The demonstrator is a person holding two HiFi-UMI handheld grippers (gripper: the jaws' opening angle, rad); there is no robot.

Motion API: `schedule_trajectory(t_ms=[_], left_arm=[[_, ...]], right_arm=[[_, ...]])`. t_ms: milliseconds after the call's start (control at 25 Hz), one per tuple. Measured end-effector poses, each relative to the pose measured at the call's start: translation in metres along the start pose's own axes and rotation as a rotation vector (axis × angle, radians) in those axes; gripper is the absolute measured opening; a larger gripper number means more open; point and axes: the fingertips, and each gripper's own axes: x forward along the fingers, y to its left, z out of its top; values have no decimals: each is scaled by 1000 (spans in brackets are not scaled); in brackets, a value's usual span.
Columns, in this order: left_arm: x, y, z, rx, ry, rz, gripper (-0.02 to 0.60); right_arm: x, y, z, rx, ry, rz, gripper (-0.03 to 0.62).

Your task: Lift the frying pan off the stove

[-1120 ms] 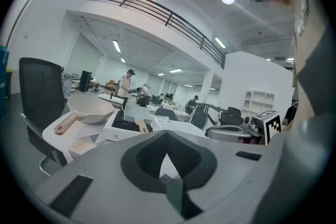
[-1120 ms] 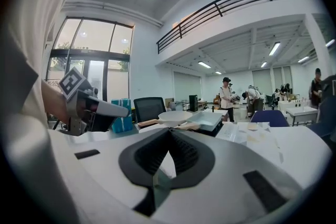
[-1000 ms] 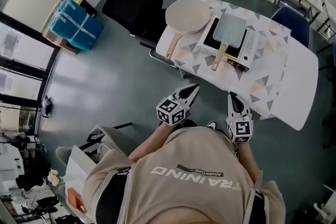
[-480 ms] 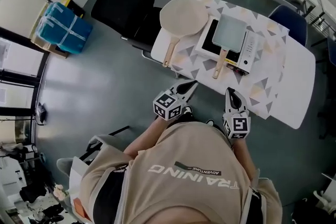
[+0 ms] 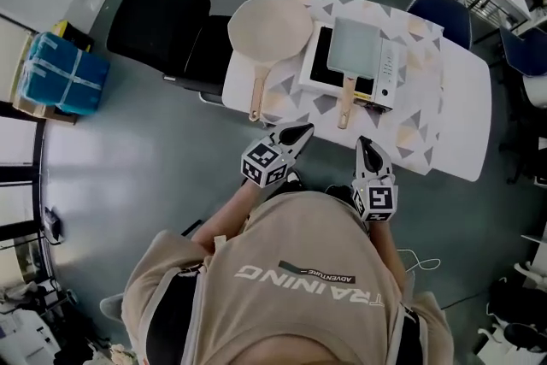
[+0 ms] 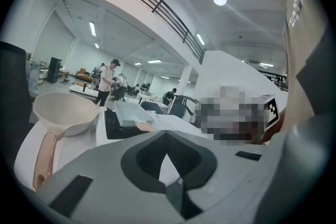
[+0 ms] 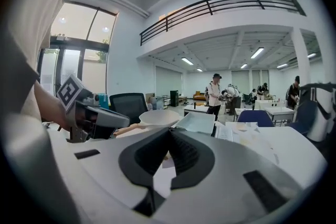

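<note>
Your left gripper point(image 5: 292, 134) and right gripper point(image 5: 366, 146) are closed, empty, off the tabletop's point(image 5: 461, 111) near edge; the square frying pan point(image 5: 355, 47) sits on the stove point(image 5: 390, 74).

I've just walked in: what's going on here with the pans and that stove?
A person stands at a cloth-covered table with a two-jaw gripper in each hand. The left gripper and right gripper are both shut and empty, held short of the table's near edge. The square pale grey frying pan with a wooden handle sits untouched on the white tabletop stove. A round beige pan with a wooden handle lies on the table beside the stove.
</note>
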Motion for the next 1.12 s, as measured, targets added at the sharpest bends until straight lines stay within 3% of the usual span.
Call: schedule_trajectory(t_ms=[240,440,640,800,960,1120], left_arm=[[6,19,-4,-60,15,-24,2],[26,25,-6,-117,31,-51,2],[56,38,6,-102,64,-27,2],[75,35,20,-74,90,-7,2],[98,35,31,-63,108,3,2],[124,42,47,-206,58,-1,2]], right_arm=[[7,-3,-5,16,43,-41,-2],[24,-12,-10,24,65,-19,-2],[57,-37,-19,-17,72,33,-2],[83,-61,-5,-69,33,91,-2],[98,-85,12,-6,-21,96,-2],[104,-107,13,36,-37,110,-2]])
